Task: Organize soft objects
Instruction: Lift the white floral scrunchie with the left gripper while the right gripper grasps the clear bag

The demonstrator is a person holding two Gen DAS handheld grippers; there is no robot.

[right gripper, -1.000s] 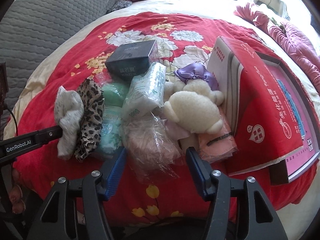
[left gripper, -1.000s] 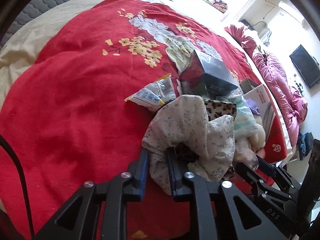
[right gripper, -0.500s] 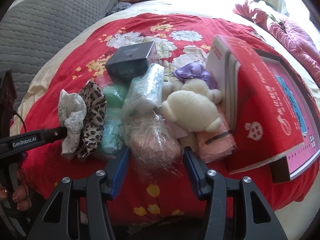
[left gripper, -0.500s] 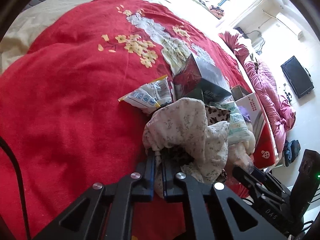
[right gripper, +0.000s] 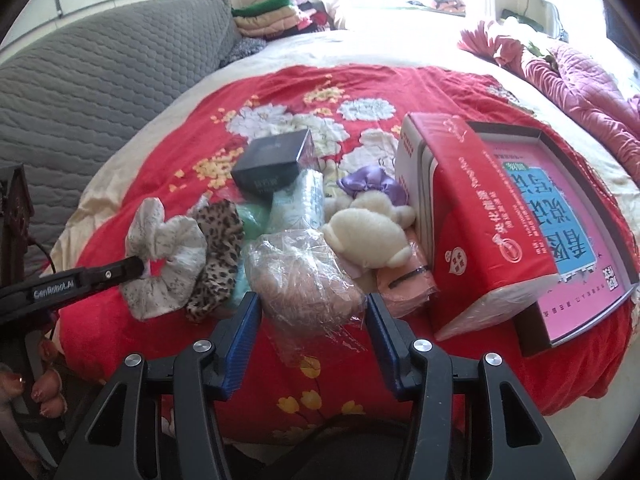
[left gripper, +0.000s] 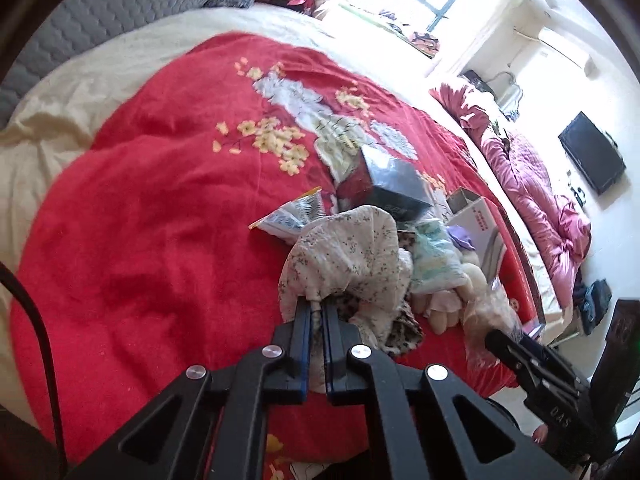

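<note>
Left wrist view: jaws pinch the floral scrunchie (left gripper: 352, 256); right jaws clamp the wrapped bundle (right gripper: 308, 280).

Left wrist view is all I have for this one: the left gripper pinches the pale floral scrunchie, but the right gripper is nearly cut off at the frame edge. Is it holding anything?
Observer: Yes. In the right wrist view, the right gripper has a clear plastic bag of pinkish-tan stuff between its pads, which appear to press on its sides.
Operator: What sits just right of that bag?
Observer: A cream plush toy, and beyond it a large red box.
Operator: And behind my scrunchie?
Observer: A leopard-print scrunchie lies against the floral scrunchie, on the side towards the bag.
</note>
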